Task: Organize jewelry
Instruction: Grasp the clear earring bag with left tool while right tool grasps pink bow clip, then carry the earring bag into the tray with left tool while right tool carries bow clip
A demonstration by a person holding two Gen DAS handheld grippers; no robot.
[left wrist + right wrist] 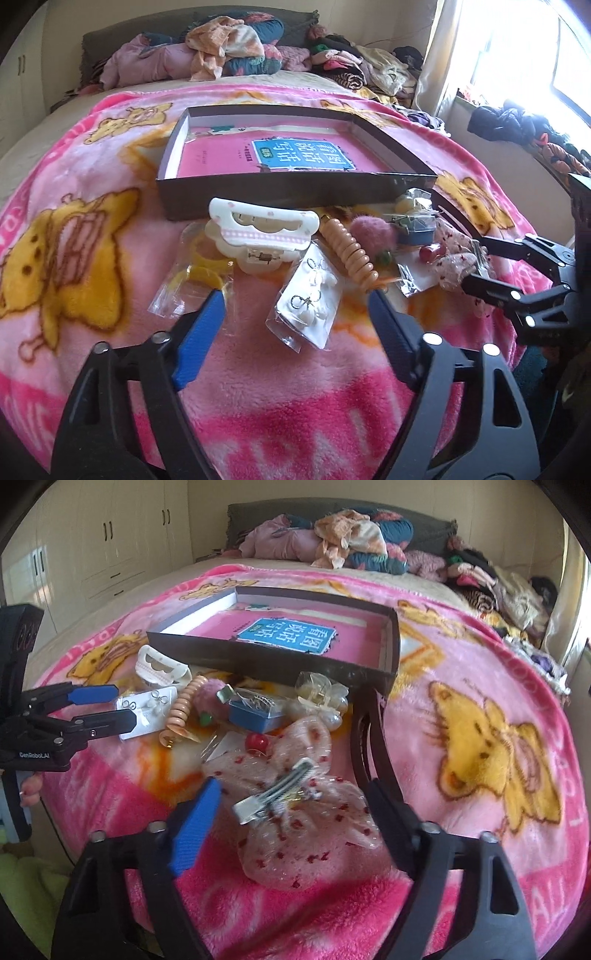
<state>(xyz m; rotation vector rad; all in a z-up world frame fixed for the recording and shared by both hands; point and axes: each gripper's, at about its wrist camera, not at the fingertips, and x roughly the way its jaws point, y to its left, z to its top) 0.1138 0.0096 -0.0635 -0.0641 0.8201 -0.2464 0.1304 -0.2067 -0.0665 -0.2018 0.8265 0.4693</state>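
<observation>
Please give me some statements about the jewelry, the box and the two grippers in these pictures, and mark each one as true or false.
1. The dark box already holds the white hair claw. False: the white hair claw lies on the blanket in front of the box.
2. A pink book lies inside the box. True.
3. The left gripper is shut on the earring card. False: its jaws stand apart around the earring card, not pressing it.
4. A dotted fabric bow with a metal clip lies between the right gripper jaws. True.
5. A black headband lies beside the bow. True.
</observation>
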